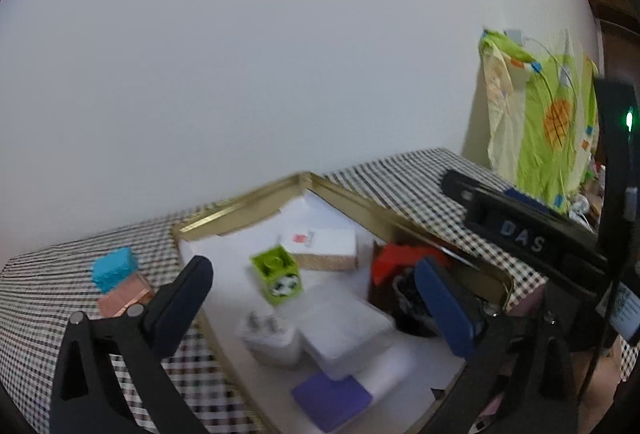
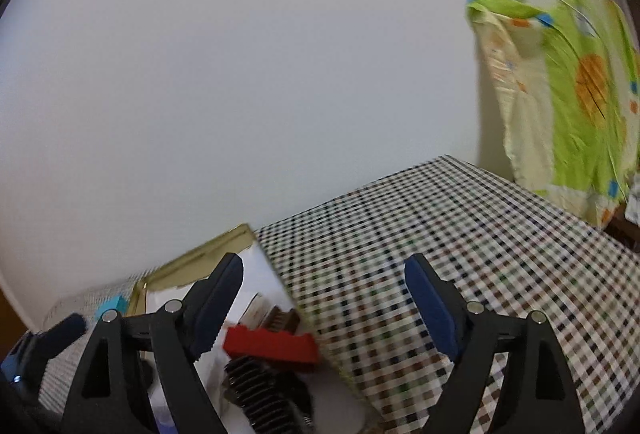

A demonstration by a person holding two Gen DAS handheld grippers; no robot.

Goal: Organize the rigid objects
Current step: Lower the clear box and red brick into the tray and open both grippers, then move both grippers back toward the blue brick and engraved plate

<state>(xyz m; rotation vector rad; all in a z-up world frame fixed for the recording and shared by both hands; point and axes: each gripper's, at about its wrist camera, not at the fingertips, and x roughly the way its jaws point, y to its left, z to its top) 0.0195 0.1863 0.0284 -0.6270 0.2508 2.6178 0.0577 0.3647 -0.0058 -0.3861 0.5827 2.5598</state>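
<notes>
A gold-rimmed tray [image 1: 240, 206] lined in white holds a green toy cube [image 1: 278, 274], a white box with a red mark [image 1: 320, 246], a white plug adapter [image 1: 272, 338], a translucent white box [image 1: 344, 330], a purple pad [image 1: 332, 400] and a red brick [image 1: 400, 258]. My left gripper [image 1: 316, 294] hovers over the tray, open wide and holding nothing. In the right wrist view the red brick [image 2: 272, 348] lies beside a black ribbed comb [image 2: 264, 394] at the tray's right end. My right gripper [image 2: 328, 298] stands open above them, straddling the tray's edge [image 2: 192, 258].
Left of the tray, a blue block [image 1: 114, 268] rests on a pink box [image 1: 122, 298]. A checked tablecloth [image 2: 460, 254] stretches bare to the right. A green patterned cloth [image 1: 540, 122] hangs past the table's far right corner. A white wall stands behind.
</notes>
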